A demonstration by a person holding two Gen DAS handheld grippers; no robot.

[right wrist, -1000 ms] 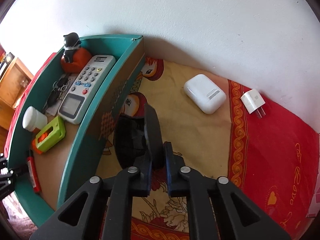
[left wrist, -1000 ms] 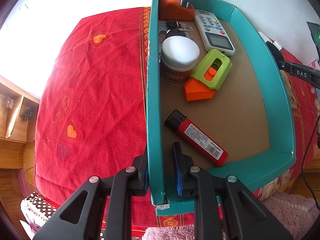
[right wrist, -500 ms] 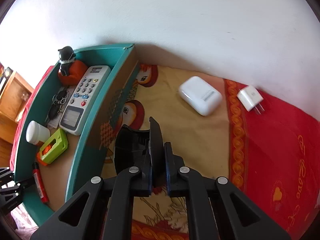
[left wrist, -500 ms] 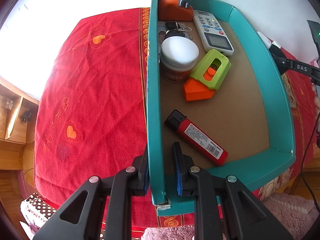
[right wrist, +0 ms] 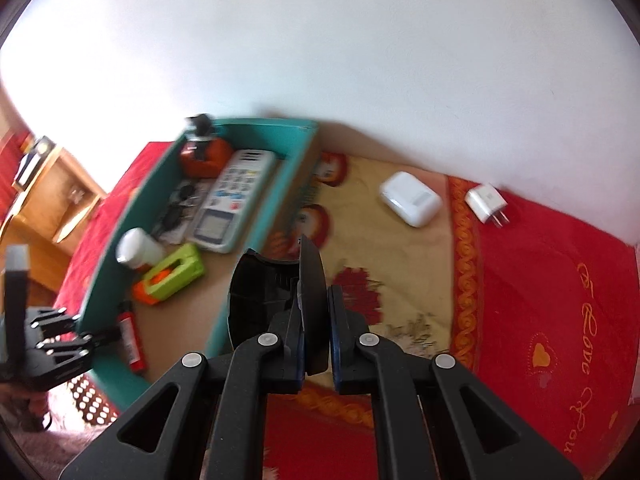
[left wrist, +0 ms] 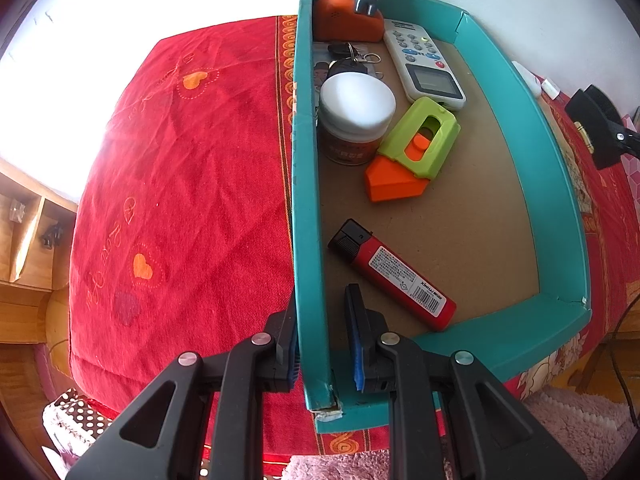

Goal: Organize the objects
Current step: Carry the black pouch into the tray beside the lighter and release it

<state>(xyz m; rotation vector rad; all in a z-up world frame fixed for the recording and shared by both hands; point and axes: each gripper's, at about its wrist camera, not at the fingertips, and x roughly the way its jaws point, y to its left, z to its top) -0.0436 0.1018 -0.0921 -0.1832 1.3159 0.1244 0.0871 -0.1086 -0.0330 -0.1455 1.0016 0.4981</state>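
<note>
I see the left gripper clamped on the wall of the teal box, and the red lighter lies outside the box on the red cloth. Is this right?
Not quite. The left gripper is clamped on the wall of the teal box, but the red lighter lies inside the box, on its brown floor near the jaws, not on the red cloth. The left wrist view shows it.

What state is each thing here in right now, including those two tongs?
Left tongs: shut on the teal box wall.
Right tongs: shut on a black case, which hangs open.
Utility knife: orange blade out.
Jar: upright, lidded.
Lighter: lying flat.
White earbud case: closed.
</note>
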